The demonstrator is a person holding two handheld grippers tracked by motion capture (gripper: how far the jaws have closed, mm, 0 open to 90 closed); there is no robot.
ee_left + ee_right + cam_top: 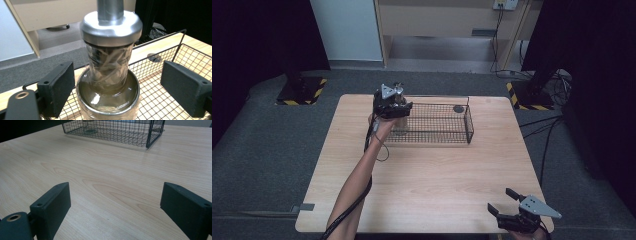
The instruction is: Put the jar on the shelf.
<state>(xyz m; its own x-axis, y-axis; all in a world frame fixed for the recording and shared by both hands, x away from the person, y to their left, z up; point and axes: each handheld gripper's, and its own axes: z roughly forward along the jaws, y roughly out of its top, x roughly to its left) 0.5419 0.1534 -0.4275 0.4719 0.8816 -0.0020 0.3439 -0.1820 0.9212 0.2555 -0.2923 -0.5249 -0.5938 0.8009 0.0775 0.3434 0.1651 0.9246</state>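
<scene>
A glass bottle [110, 75] with a silver metal cap [111, 30] is seen at the centre of the left gripper view, standing upright in the left end of a black wire basket [447, 122], which is placed on the wooden table [427, 175] just above the middle of the high view. The left gripper [117, 85] is released: its pads are spread on either side of the bottle's neck, clear of the glass. The right gripper [509, 201] is held wide open at the lower right of the high view, above bare tabletop, well apart from the basket.

Light wooden table [427, 185]; grey carpet floor [257, 150]; wooden cabinet [447, 20] behind.
</scene>
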